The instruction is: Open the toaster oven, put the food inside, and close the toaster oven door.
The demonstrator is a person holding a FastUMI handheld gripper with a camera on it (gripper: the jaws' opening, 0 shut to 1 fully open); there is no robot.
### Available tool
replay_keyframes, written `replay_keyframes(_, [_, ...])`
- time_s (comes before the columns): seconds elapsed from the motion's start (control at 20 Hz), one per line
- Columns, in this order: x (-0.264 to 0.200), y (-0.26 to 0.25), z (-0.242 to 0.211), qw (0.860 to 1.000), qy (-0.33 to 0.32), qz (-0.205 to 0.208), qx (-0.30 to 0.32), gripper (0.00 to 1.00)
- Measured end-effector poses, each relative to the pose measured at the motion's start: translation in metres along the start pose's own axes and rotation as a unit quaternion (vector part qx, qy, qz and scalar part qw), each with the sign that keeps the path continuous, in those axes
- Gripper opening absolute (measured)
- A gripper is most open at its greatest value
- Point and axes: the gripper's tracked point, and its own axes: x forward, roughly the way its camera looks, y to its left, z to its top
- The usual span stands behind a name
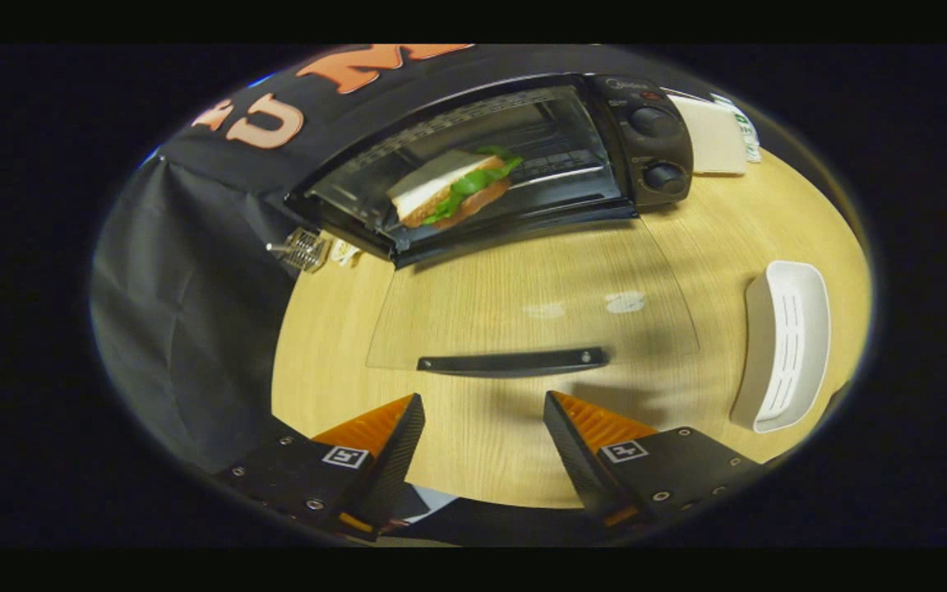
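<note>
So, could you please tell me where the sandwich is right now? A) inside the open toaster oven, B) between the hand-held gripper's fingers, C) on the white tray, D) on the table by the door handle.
A: the sandwich lies inside the toaster oven, whose glass door is folded down; the hand-held gripper is open and empty.

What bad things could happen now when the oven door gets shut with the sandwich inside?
1. The sandwich sits near the oven's front opening, so the rising glass door might bump it.
2. The open gripper is just short of the door handle; the slim handle could slip off a finger.
3. The white tray lies beside the door and might get knocked.
</note>
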Motion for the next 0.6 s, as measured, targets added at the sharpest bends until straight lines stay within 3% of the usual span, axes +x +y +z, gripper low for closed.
replay_keyframes(0.25, [0.016,-0.034,-0.006,0.996,0.014,-0.060,-0.062,0.87])
replay_keyframes(0.4, [0.029,-0.024,-0.015,0.995,0.049,-0.043,-0.071,0.87])
replay_keyframes(0.6, [0.042,-0.022,0.008,0.996,0.031,-0.051,-0.069,0.87])
